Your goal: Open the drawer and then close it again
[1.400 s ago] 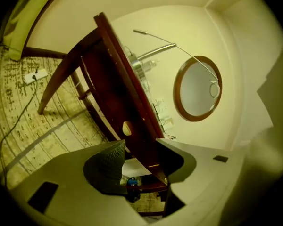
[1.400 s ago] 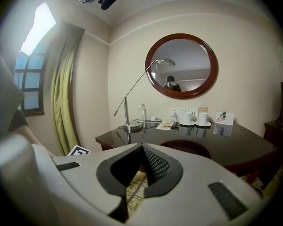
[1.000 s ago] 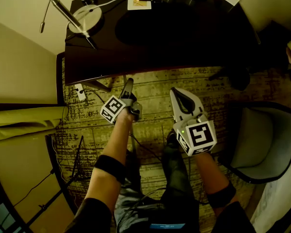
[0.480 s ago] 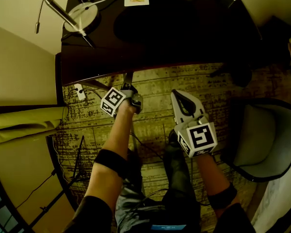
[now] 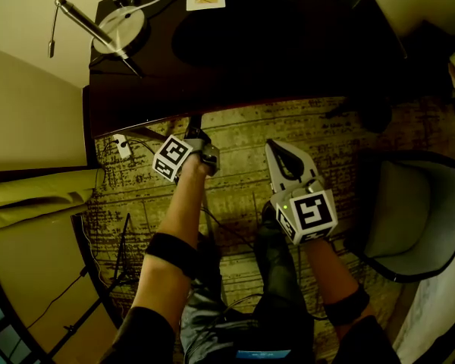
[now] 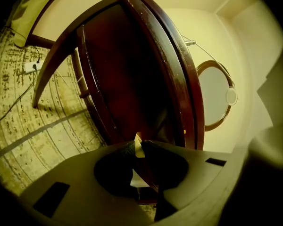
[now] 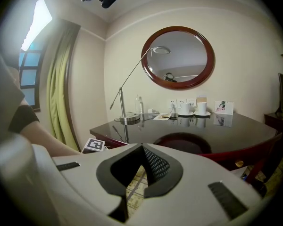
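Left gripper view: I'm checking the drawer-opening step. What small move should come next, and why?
Probably a short, straight pull back toward the person. The left gripper has just been closing its jaws, which now seem to pinch a dark wood strip of the drawer front, so the grip looks made.

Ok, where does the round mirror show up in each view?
Head view: not in it.
Left gripper view: the round mirror is at the right, past the dark desk, and looks tilted.
Right gripper view: upper centre, on the wall above the desk.
Shared landmark: the dark desk, in all three views.
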